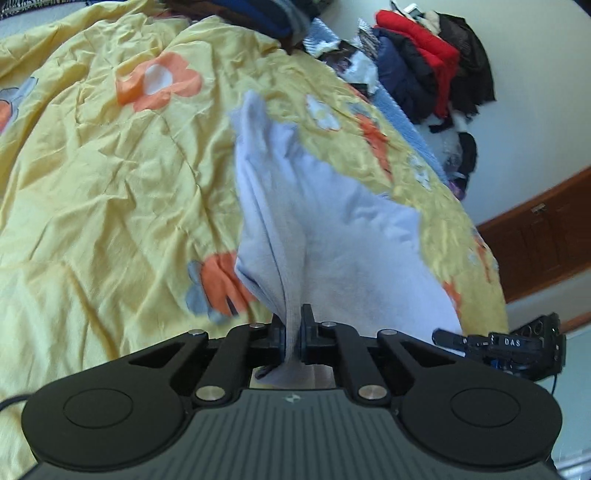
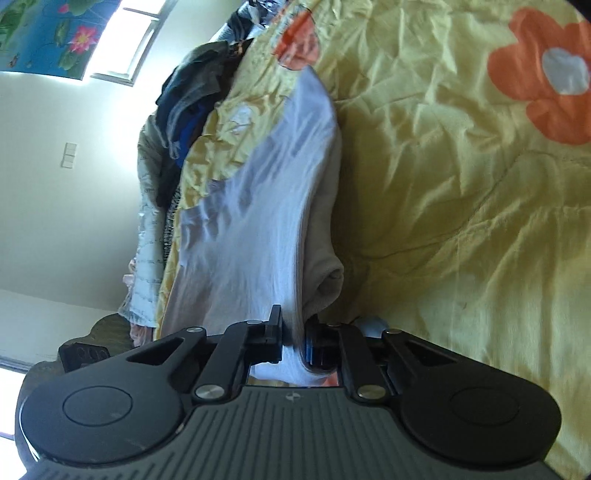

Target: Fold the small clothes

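In the left wrist view the left claw (image 1: pixel 293 332) is clenched on a gathered edge of a small white garment (image 1: pixel 332 243), the cloth pinched between its two black fingers (image 1: pixel 308 325) and hanging a little below them. From the pinch the garment rises toward 12 o'clock, spreading in soft folds over a yellow bedspread (image 1: pixel 110 192) printed with orange flowers, which covers the bed. Part of the cloth looks lifted off the bedspread; the picture is blurred there. At 4 o'clock the tip of the right claw (image 1: pixel 448 338) reaches the garment's lower right corner. Toward 1 o'clock a heap of clothes (image 1: pixel 424 66), red, navy and black, lies against a pale wall, and a brown wooden cabinet (image 1: pixel 546 232) stands at 3 o'clock.

In the right wrist view the right claw (image 2: pixel 293 334) is likewise clenched on the white garment (image 2: pixel 258 206), a bunched fold caught between its fingers (image 2: pixel 275 321). The cloth stretches from the pinch toward 12 o'clock across the yellow bedspread (image 2: pixel 461 221). Dark clothes (image 2: pixel 192 96) pile at 11 o'clock, below a bright window (image 2: pixel 136 33)
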`<state>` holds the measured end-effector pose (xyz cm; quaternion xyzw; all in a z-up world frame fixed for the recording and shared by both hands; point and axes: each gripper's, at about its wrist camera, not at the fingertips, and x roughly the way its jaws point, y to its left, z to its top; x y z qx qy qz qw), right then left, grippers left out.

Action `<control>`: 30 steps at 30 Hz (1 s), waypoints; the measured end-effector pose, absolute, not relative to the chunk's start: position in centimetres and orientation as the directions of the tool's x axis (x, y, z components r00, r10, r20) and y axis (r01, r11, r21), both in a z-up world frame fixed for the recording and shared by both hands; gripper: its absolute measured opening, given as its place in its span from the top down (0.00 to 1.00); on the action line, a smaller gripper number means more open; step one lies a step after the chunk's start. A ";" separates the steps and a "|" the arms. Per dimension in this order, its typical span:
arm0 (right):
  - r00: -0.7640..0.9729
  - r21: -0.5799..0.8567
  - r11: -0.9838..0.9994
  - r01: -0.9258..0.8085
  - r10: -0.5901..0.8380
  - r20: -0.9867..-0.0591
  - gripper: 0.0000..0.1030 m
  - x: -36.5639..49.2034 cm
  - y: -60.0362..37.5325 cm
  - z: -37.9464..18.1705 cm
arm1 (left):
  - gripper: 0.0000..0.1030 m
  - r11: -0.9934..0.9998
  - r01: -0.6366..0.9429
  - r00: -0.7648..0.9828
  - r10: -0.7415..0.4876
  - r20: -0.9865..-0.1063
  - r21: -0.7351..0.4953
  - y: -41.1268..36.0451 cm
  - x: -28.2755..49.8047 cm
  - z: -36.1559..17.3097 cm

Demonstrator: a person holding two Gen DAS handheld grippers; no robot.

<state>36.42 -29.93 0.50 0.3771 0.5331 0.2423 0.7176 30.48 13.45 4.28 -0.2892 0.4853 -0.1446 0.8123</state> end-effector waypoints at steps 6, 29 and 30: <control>0.281 0.823 0.566 0.047 0.783 -0.555 0.87 30.6 -31.3 1.0 | 0.94 0.771 -0.061 0.436 -0.550 -0.712 -0.633 13.5 24.7 3.1; 0.615 0.940 0.294 0.171 0.714 -0.335 0.37 16.7 -38.5 -2.5 | 0.85 0.596 -0.347 0.529 -0.513 -0.677 -0.724 15.1 19.6 -2.2; 0.615 0.939 0.297 0.174 0.712 -0.339 0.37 16.3 -38.7 -2.7 | 0.86 0.611 -0.354 0.528 -0.494 -0.690 -0.708 14.8 19.6 -2.0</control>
